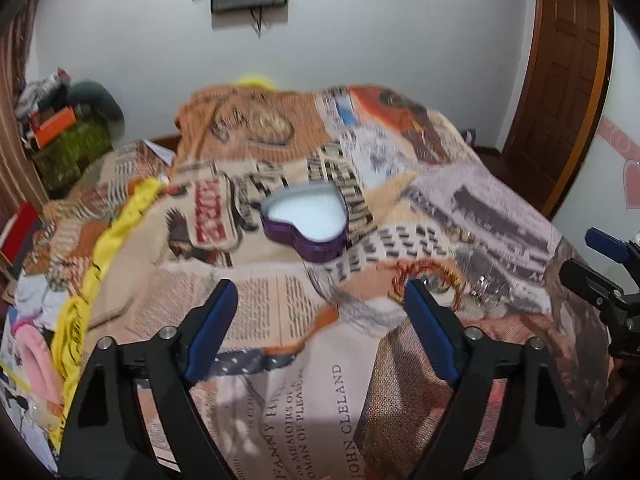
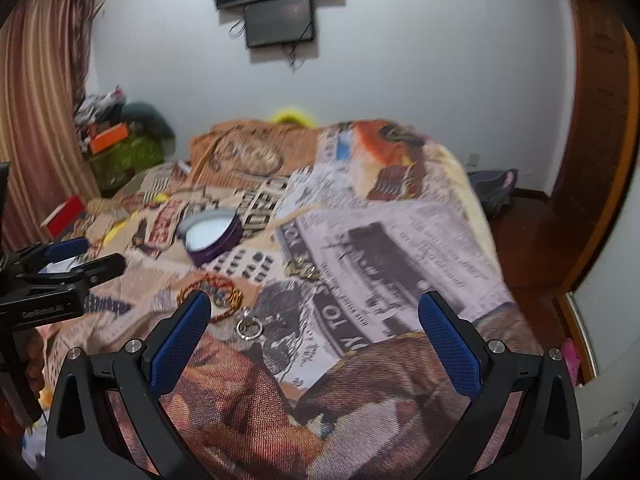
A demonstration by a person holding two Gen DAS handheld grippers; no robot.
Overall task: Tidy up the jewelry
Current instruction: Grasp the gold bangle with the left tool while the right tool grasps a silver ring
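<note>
A purple heart-shaped tin (image 1: 306, 222) with a white inside lies open on the printed bedspread; it also shows in the right wrist view (image 2: 212, 236). Jewelry lies in front of it: a red and gold bracelet (image 1: 430, 276) (image 2: 212, 284), silver rings (image 1: 486, 286) (image 2: 249, 327) and small gold pieces (image 1: 460, 235) (image 2: 302, 269). My left gripper (image 1: 320, 300) is open and empty, above the bed short of the tin. My right gripper (image 2: 314, 312) is open and empty, above the bed near the rings.
The bed is covered by a newspaper-print blanket (image 2: 400, 240). Yellow cloth (image 1: 120, 224) and clutter lie at its left side. Boxes (image 2: 116, 148) are stacked in the far left corner. A wooden door (image 1: 560, 80) stands at the right; a screen (image 2: 280, 20) hangs on the wall.
</note>
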